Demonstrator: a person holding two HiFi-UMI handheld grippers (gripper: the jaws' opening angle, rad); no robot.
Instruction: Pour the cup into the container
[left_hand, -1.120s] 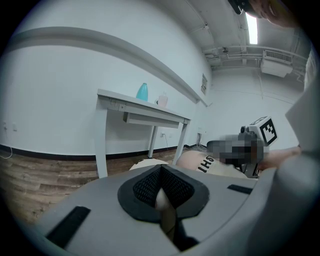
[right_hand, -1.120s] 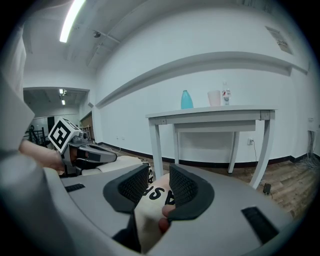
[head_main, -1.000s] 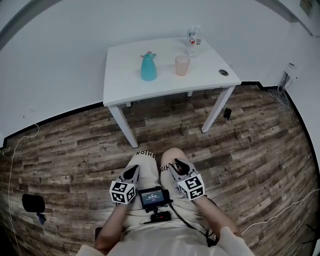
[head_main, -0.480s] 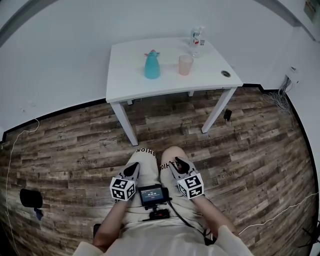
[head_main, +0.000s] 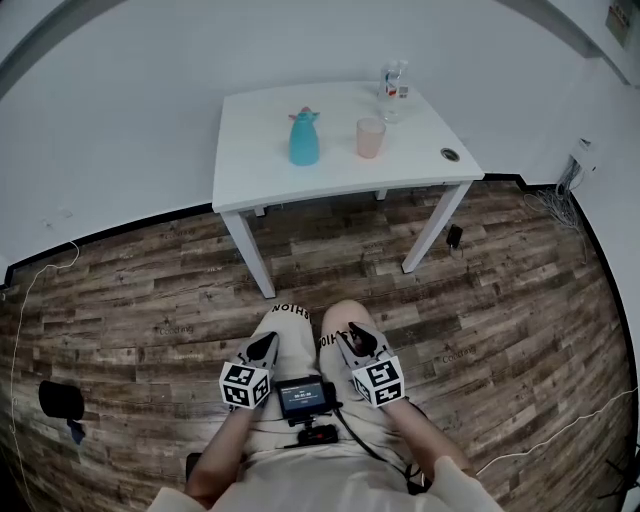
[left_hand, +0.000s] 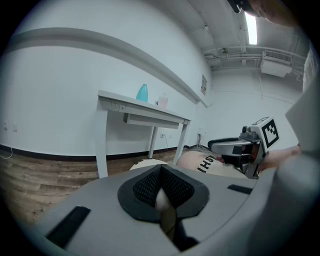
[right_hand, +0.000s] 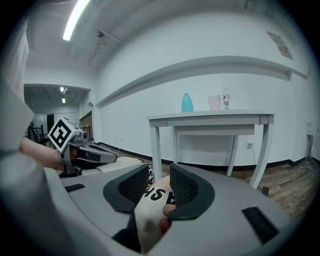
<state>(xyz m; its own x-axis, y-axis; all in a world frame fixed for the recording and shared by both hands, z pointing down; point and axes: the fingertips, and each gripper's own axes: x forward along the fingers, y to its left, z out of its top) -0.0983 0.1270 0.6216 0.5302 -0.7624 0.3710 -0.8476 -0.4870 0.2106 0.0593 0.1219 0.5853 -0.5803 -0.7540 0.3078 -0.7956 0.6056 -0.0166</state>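
Pinkish cup (head_main: 370, 137) well beyond right gripper (head_main: 350, 328)

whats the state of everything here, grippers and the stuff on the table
left gripper: jaws shut, empty, over the lap
right gripper: jaws apart, gripping nothing, over the lap
pink cup: upright on the table, untouched; contents cannot be told
teal container: upright on the table, left of the cup
clear bottle: upright near the table's far edge
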